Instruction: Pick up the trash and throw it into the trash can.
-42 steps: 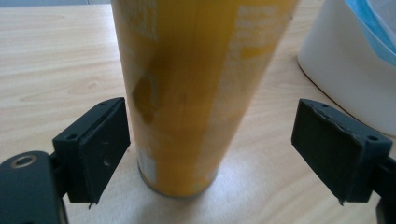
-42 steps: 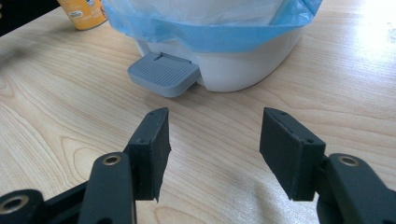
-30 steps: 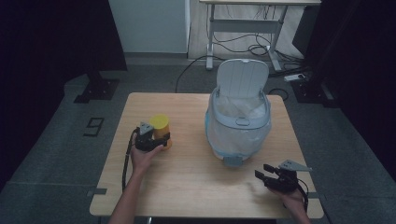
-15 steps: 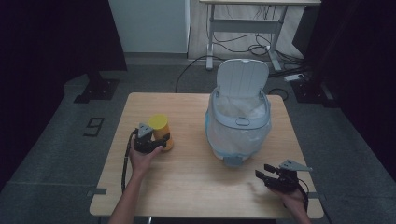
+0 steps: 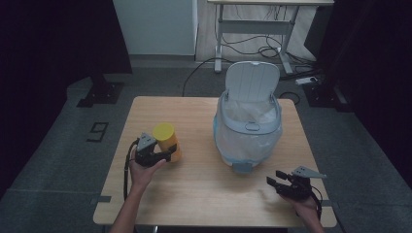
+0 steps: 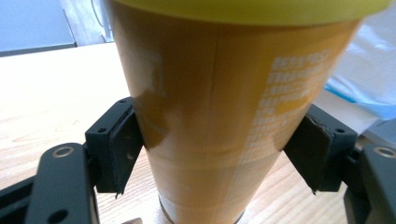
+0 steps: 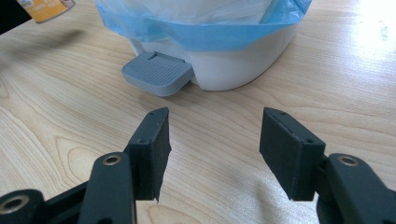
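- My left gripper (image 5: 167, 155) sits left of centre in the high view, its jaws closed on the yellow cup (image 5: 167, 141); in the left gripper view both pads press the cup's (image 6: 224, 112) sides low on its body.
- My left hand (image 5: 143, 170) comes up from the bottom edge, forearm slanting toward the middle of the table (image 5: 194, 194), with the jaws pointing to the right of the frame.
- In the right gripper view the cup's bottom (image 7: 46, 9) shows in the upper left corner, with its shadow on the wood below it.
- My right gripper (image 5: 277, 183) is at the lower right of the high view, held in my right hand (image 5: 303, 206) near the table's front edge, jaws spread wide with nothing between them (image 7: 212, 140).
- Ahead of those open jaws stands the bin's grey pedal (image 7: 156, 72), apart from them.
- The white bin (image 5: 248, 131) stands right of centre, lid (image 5: 252, 80) tipped up and back, lined with a blue-tinted bag (image 7: 205, 28) folded over its rim.
- The bin stands between my two grippers, near the cup but not touching it.
- The cup carries a block of small white print (image 6: 285, 98); it is too blurred for me to read.
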{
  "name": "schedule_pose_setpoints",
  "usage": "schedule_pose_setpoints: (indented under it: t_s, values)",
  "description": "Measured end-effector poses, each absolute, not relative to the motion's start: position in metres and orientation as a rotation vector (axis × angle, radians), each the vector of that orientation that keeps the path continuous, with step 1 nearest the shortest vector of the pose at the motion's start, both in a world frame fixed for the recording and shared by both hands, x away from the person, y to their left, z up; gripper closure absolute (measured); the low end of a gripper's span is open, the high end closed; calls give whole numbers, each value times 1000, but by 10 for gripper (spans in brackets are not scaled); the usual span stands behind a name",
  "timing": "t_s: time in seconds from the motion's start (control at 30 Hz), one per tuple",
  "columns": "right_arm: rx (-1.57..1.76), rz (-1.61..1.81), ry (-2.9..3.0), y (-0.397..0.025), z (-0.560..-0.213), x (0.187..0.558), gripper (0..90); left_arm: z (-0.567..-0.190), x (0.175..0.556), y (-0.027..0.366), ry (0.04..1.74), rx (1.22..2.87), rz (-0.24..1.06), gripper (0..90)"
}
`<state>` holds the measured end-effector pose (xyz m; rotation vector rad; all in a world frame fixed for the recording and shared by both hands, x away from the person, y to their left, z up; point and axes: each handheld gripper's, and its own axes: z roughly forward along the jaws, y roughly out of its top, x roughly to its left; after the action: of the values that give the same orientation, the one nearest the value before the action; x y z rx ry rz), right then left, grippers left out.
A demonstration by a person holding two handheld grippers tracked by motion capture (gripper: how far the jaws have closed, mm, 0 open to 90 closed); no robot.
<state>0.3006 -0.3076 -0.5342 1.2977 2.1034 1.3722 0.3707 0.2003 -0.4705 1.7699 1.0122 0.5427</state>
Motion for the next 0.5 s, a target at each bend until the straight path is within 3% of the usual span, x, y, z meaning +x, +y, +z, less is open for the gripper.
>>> schedule_pose_setpoints:
  t_s: [0.5]
  values:
    - [1304, 1370, 2103, -308, -534, 301, 424, -445, 356, 194, 932, 1758, 518, 244]
